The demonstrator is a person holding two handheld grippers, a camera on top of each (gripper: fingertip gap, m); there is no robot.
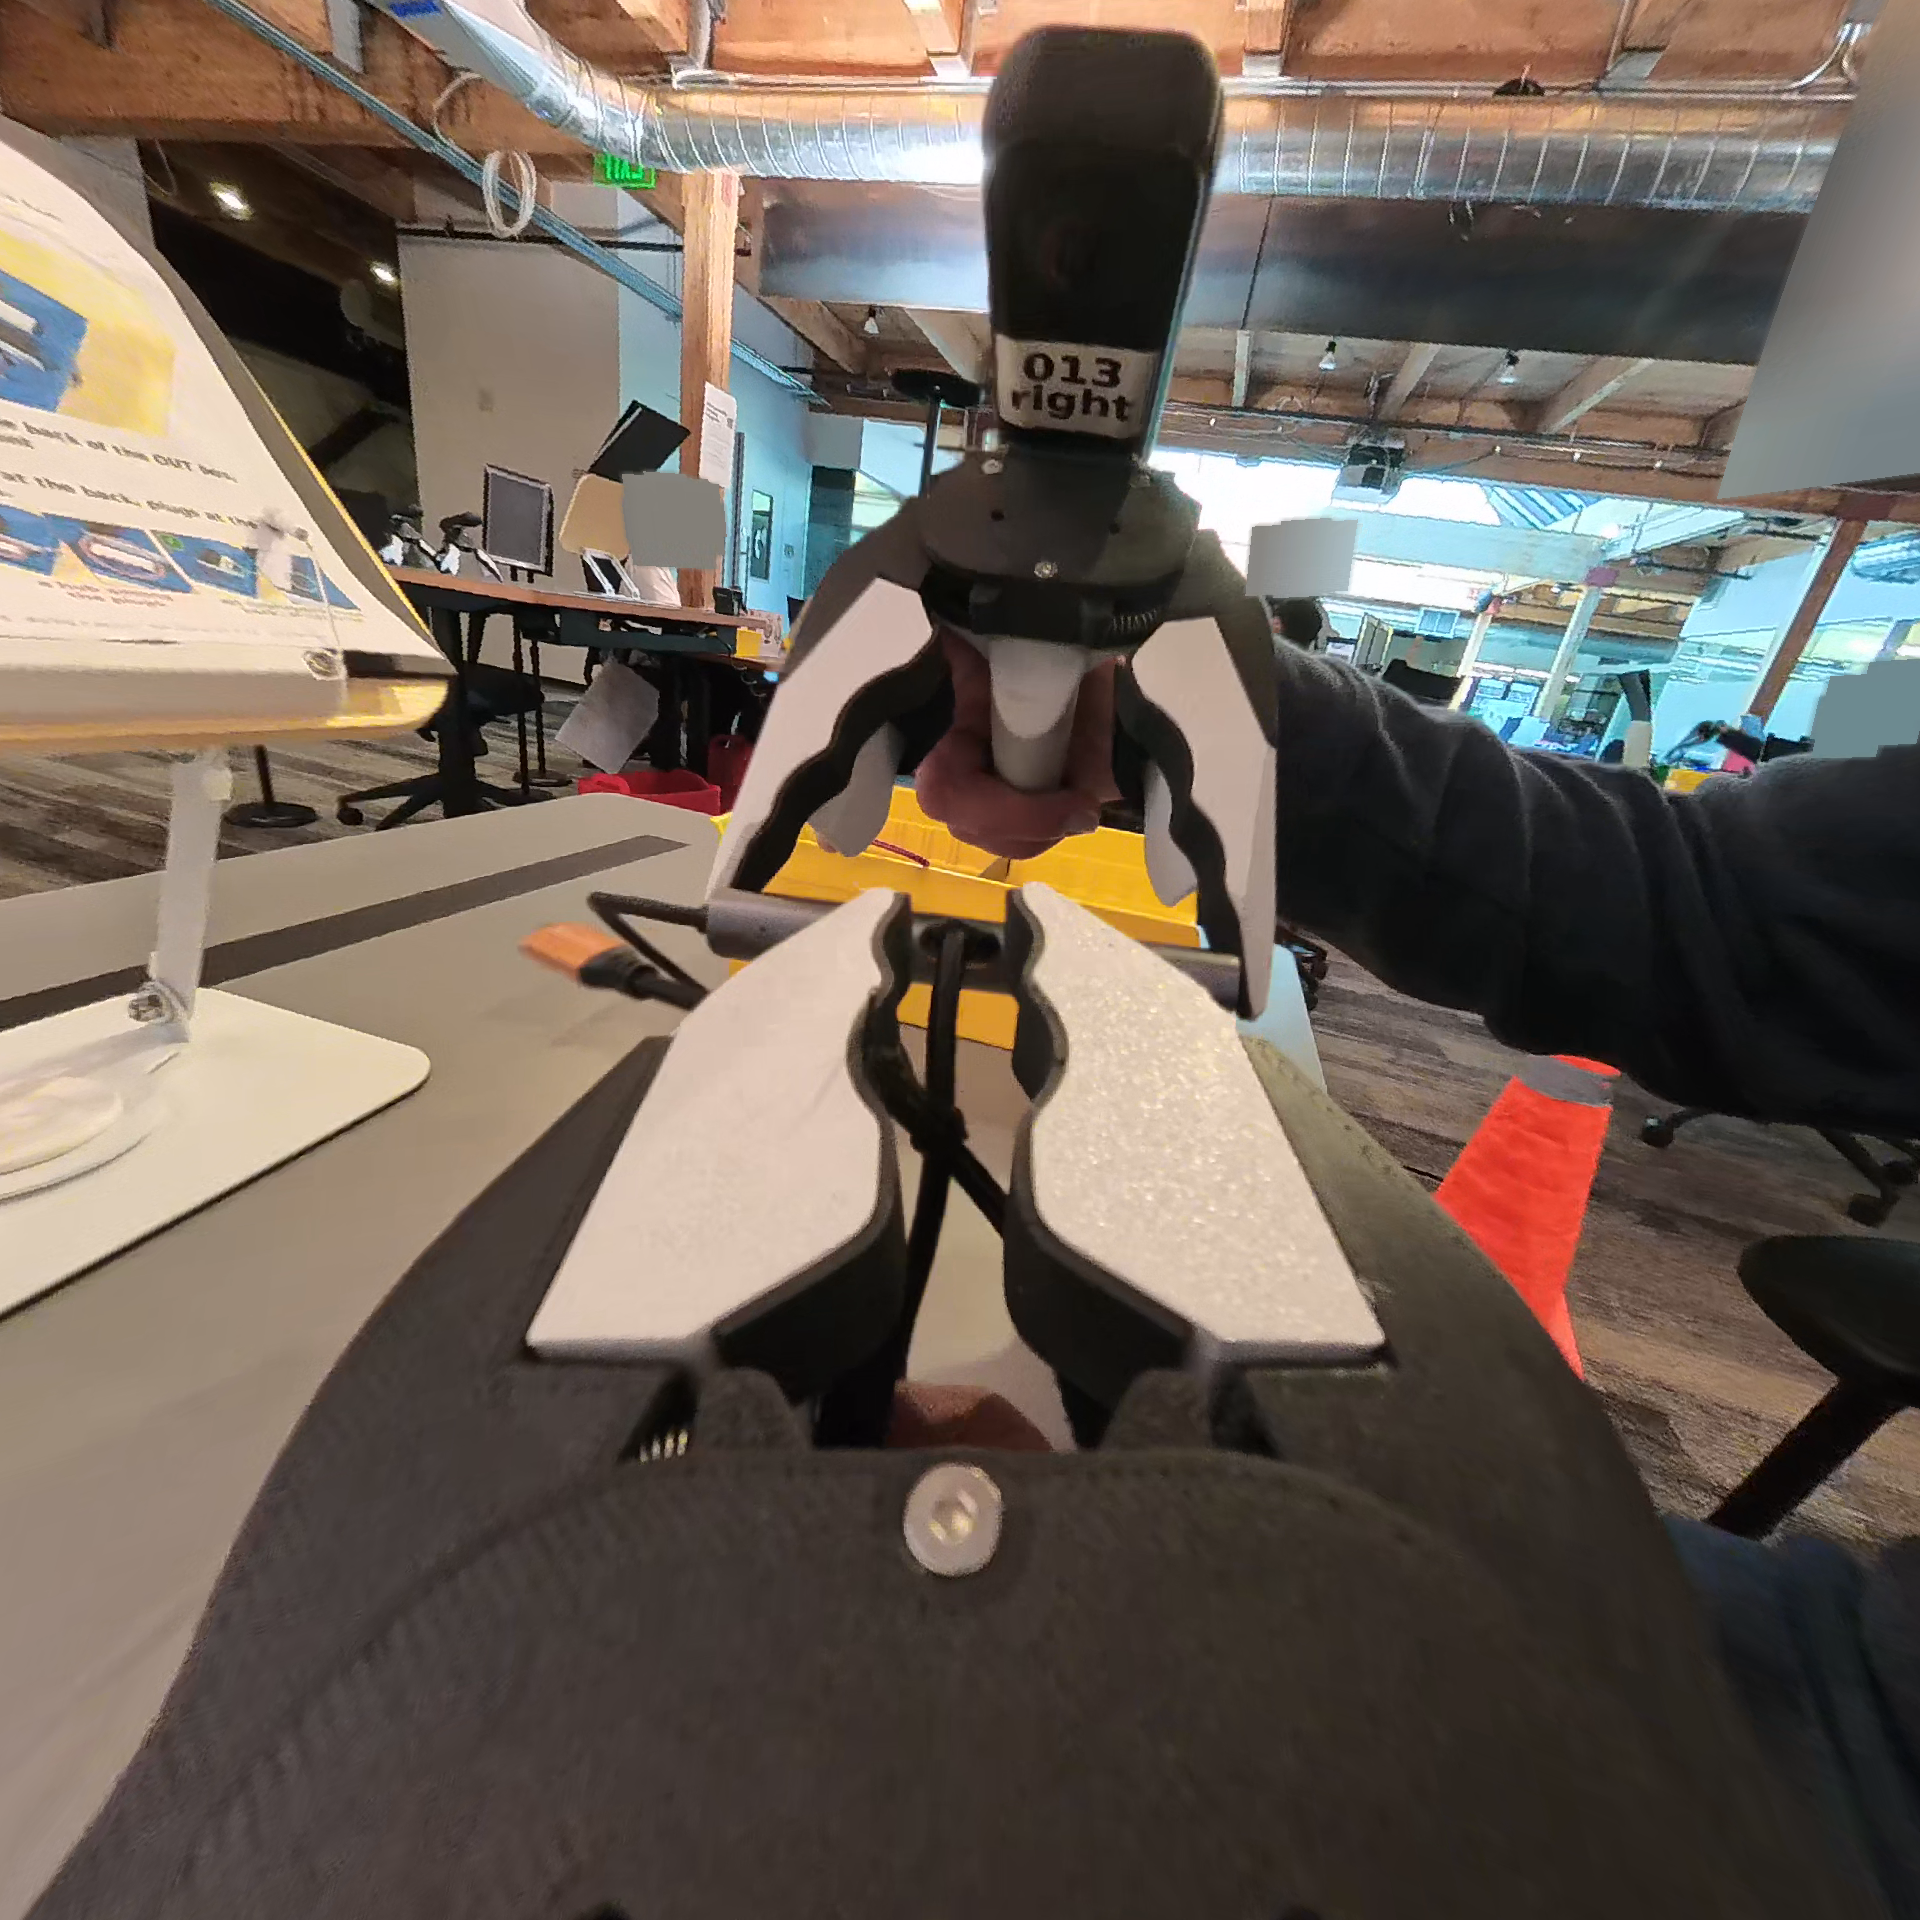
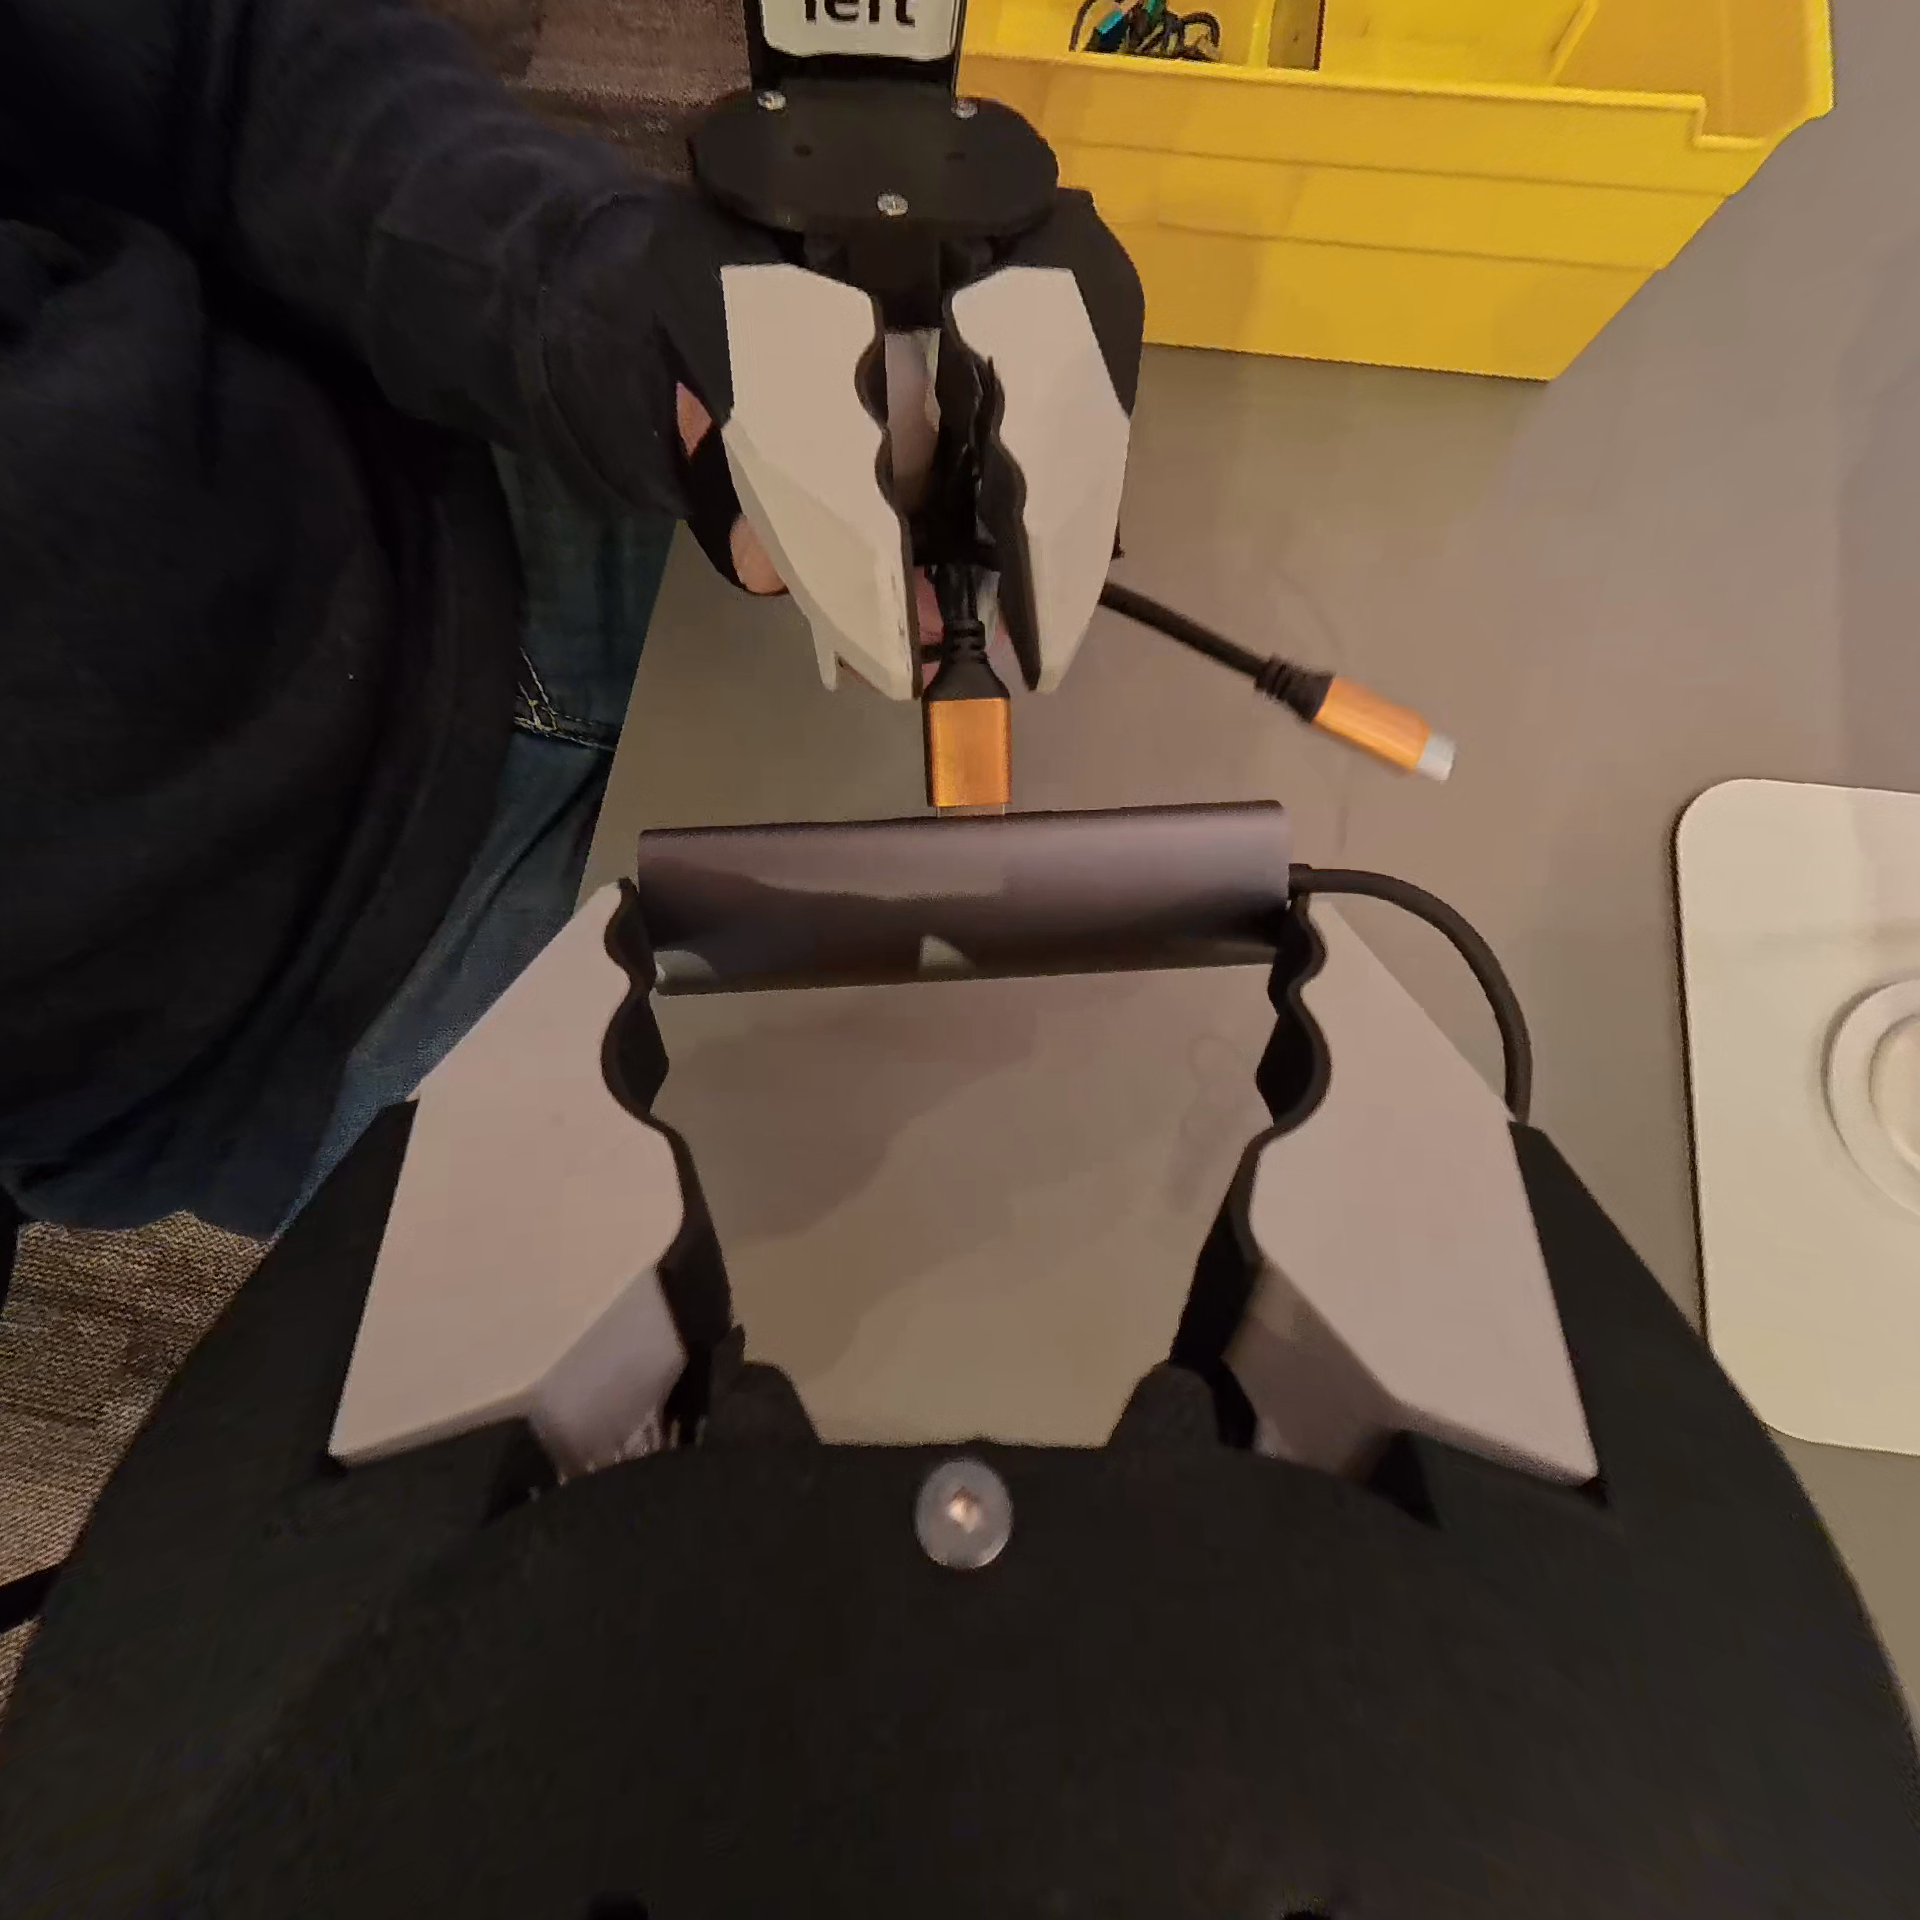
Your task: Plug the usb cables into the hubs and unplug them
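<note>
Hub (image 2: pixel 961 899) first: a dark grey bar held crosswise between the wide-spread fingertips of the right gripper (image 2: pixel 961 935), one fingertip (image 2: pixel 623 935) on each short end, lifted just above the grey table (image 2: pixel 1351 540). Its own black lead (image 2: pixel 1455 935) curls off the right end. Coming in from the far side is the left gripper (image 2: pixel 961 665), fingers nearly closed and pinching a black cable right behind its orange plug (image 2: pixel 968 758). The plug's tip sits at the hub's far edge; whether the metal is seated in a port or only touching the face, I cannot tell from here. The cable's other orange plug (image 2: pixel 1371 722) hangs loose off to the right, above the table.

From the left wrist view, the cable (image 1: pixel 940 997) runs straight up between the left gripper's near-shut fingers (image 1: pixel 769 1122), with the hub beyond it mostly hidden.

Now the risks, as I judge them. The hub is gripped only by its ends, so a push off-centre could twist it out of that hold. The pinch is on the cable's strain relief rather than the plug body, so the plug may tilt and jam on the port's rim. And a yellow bin (image 2: pixel 1403 187) sits close behind the left gripper.
</note>
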